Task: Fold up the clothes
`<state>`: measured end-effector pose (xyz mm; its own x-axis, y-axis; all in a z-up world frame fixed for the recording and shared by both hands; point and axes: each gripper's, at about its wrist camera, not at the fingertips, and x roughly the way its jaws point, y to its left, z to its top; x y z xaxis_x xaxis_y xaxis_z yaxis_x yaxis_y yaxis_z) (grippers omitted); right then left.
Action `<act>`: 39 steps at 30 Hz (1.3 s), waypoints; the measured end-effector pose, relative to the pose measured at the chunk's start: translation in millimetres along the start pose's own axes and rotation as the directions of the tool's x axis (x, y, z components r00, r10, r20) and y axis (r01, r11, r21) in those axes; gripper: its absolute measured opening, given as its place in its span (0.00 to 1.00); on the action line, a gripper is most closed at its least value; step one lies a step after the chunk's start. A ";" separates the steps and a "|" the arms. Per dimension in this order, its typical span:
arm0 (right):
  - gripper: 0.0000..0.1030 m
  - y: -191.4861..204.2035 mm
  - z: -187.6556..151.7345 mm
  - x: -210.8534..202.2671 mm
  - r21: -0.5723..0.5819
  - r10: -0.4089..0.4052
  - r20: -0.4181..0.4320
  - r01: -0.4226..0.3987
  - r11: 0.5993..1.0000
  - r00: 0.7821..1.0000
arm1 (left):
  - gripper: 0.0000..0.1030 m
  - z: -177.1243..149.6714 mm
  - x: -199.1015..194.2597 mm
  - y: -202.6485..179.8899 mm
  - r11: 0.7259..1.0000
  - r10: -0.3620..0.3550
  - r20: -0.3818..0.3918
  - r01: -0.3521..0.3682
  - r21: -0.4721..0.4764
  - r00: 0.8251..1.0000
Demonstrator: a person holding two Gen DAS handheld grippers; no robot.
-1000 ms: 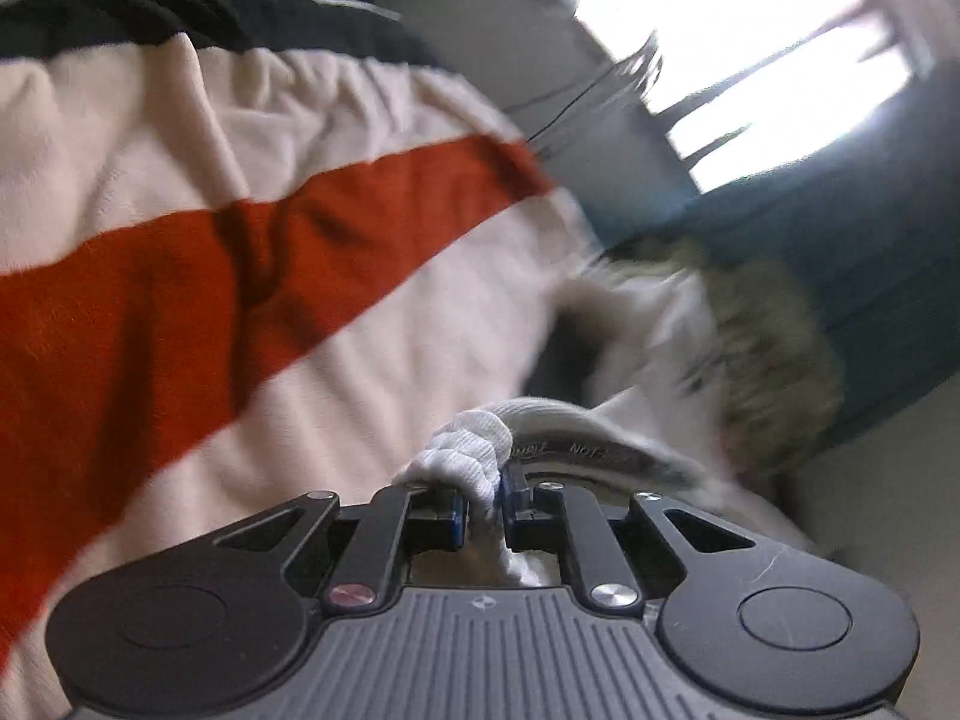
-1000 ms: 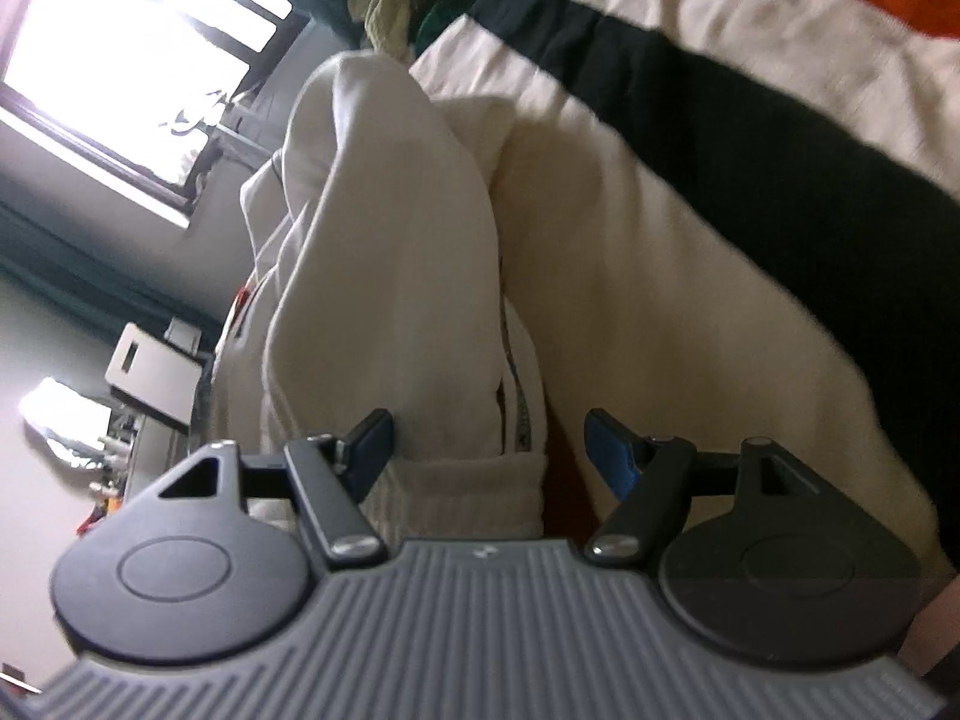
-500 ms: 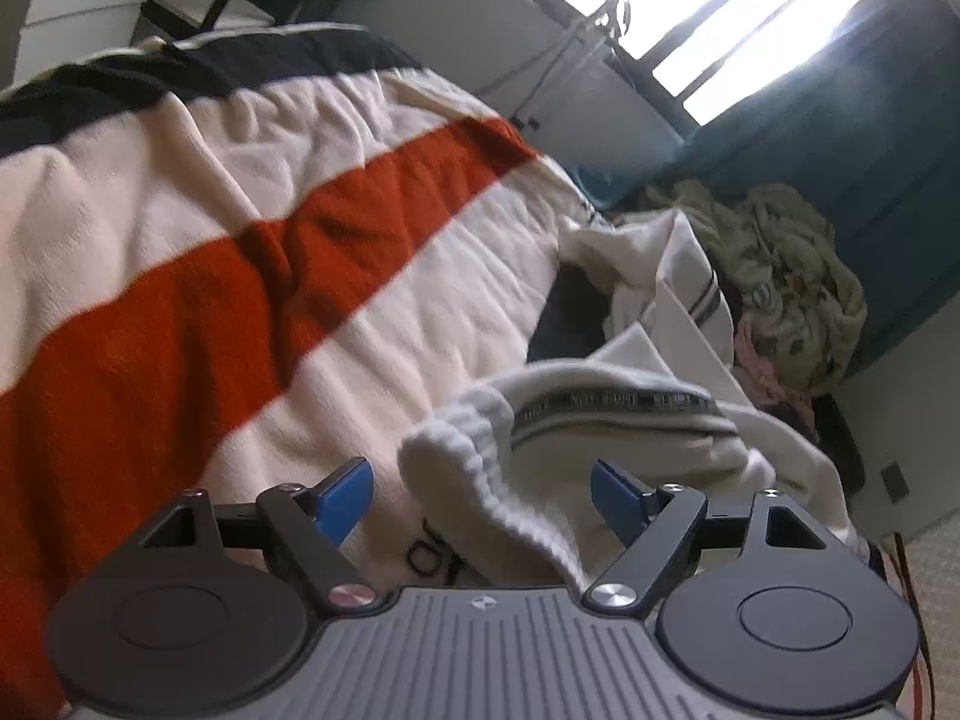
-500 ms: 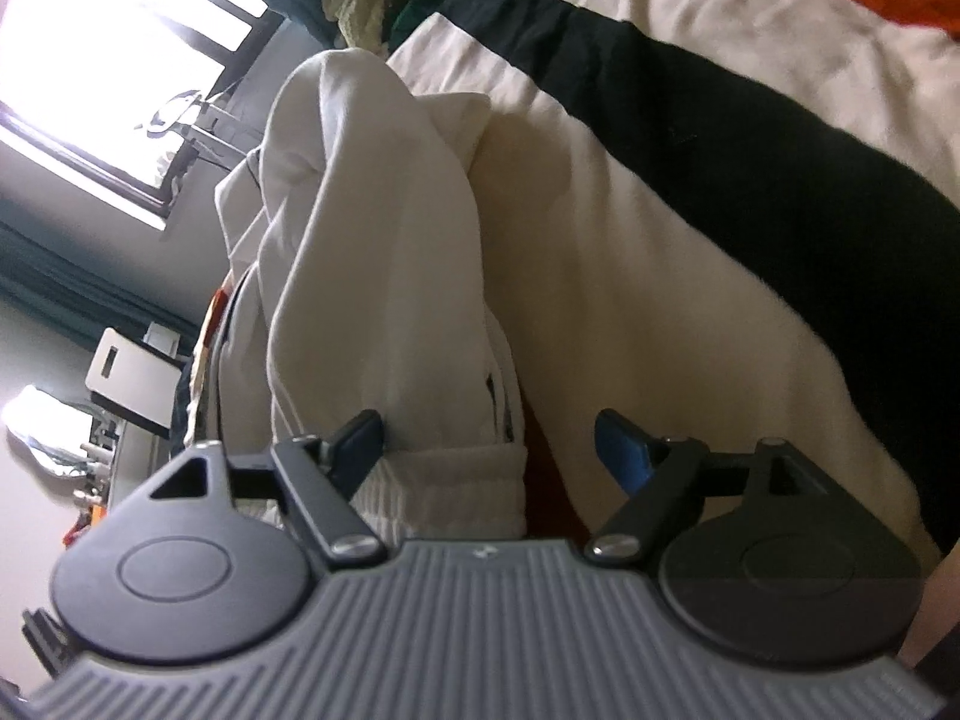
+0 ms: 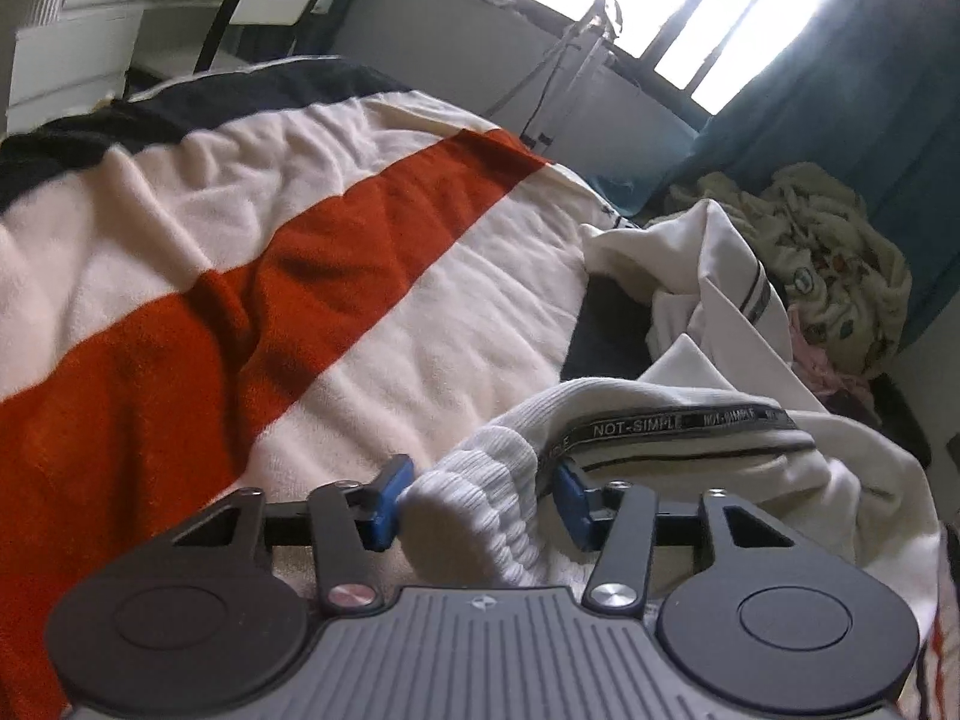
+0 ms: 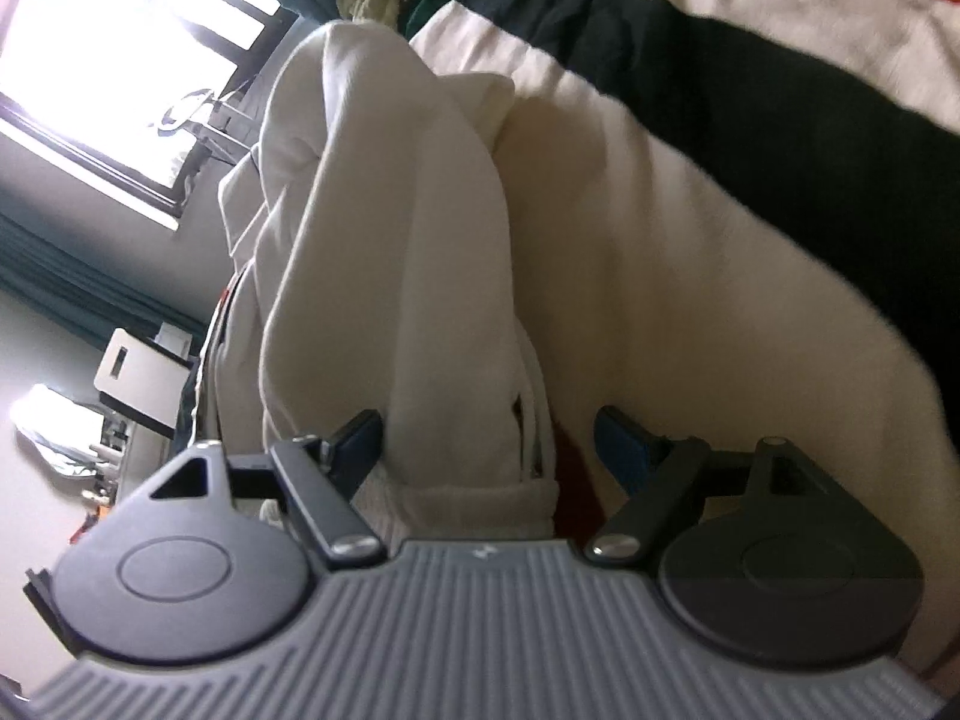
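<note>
Left hand-held gripper point(image 5: 477, 501): jaws closing, ribbed white waistband point(image 5: 474, 504) bunched between them; left pad touches the cloth, right pad shows a sliver of gap, so not yet clamped. Right hand-held gripper point(image 6: 489, 441): jaws wide, released; the cream trousers point(image 6: 390, 276) run up between them, lying against the left pad only, right pad well clear. Trousers lie on the bed, on a striped blanket point(image 5: 252, 276) of cream, orange and black, one leg heaped toward the window point(image 6: 120, 30). Other clothes point(image 5: 840, 264) piled beyond the bed's far edge. Risks, as judged from here: the left jaws may catch only the outer fold of thick ribbing, which could slip out when lifted, or take one layer and leave the waistband open and skewed. The blanket sits right under the cloth; a low grab might pinch it too and drag it along. The right side holds nothing, so any pull by the left alone would twist the garment and spoil the fold line. The heaped leg could flop off toward the bed's edge.
</note>
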<state>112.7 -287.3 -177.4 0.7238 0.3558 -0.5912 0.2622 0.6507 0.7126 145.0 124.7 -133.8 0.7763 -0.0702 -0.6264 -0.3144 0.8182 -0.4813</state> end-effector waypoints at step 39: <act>0.25 346.3 -236.3 242.8 0.165 0.462 -0.540 -0.450 0.878 0.703 | 0.18 373.7 110.5 188.4 0.924 0.381 -0.029 -0.382 -0.036 0.924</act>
<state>228.4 182.9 -163.4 0.2855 0.9132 -0.2907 0.0093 0.3007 0.9537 375.6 484.3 -64.6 0.5819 0.2305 -0.7800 -0.6063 0.7621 -0.2271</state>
